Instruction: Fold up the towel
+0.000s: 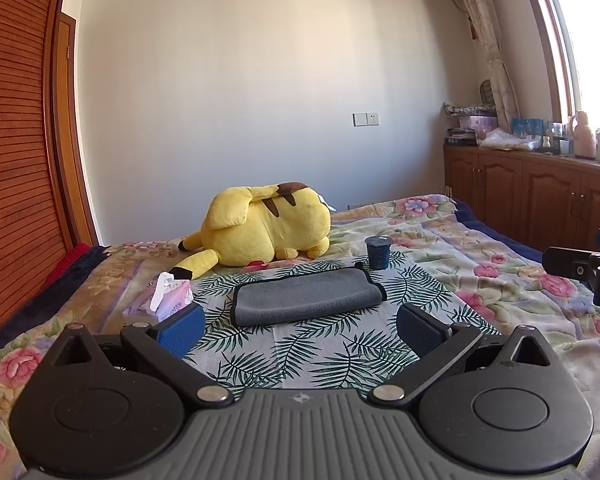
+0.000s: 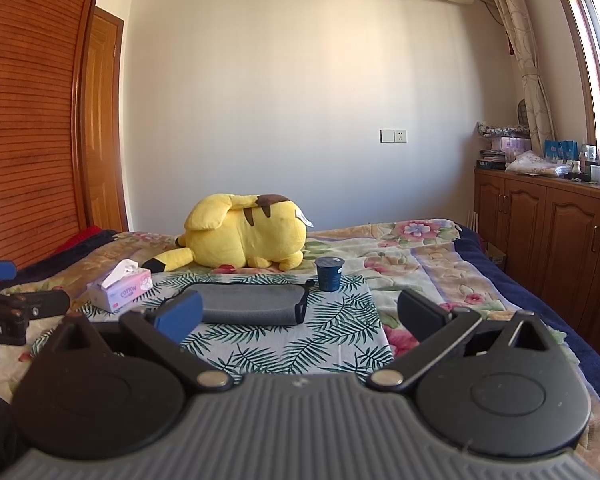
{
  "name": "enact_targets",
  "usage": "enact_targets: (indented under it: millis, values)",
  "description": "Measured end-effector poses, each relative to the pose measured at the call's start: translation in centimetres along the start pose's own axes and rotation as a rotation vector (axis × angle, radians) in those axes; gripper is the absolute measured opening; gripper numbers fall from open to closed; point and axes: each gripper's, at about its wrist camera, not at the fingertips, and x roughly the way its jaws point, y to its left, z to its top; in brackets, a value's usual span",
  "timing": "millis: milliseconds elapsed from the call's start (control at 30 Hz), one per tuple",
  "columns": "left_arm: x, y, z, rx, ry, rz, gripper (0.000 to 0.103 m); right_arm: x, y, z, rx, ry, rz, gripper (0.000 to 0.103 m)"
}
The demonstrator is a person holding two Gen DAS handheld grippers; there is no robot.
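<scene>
Grippers are hovering low over the bed, both gaping wide and gripping nothing: the left gripper point(image 1: 298, 330) and the right gripper point(image 2: 300, 316) are pointing toward the gray towel point(image 1: 306, 294), which is lying already doubled over near the far edge of the palm-leaf cloth point(image 1: 300, 354). A tissue box point(image 1: 171, 300) is sitting by the cloth's left edge and a dark blue cup point(image 1: 377, 253) at its far right corner, with a yellow plush toy point(image 1: 260, 228) behind. For another fold, each gripper should be pinching one end's corners cleanly, lifting together and steering clear of the cup.
</scene>
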Motion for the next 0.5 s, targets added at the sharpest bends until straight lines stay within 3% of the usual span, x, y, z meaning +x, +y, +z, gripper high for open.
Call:
enact_targets:
  millis: [500]
  values:
    - [0.10,-0.16,-0.03,0.000,0.001,-0.001,0.087,-0.02,0.00,0.04,0.000,0.000,-0.001,0.103]
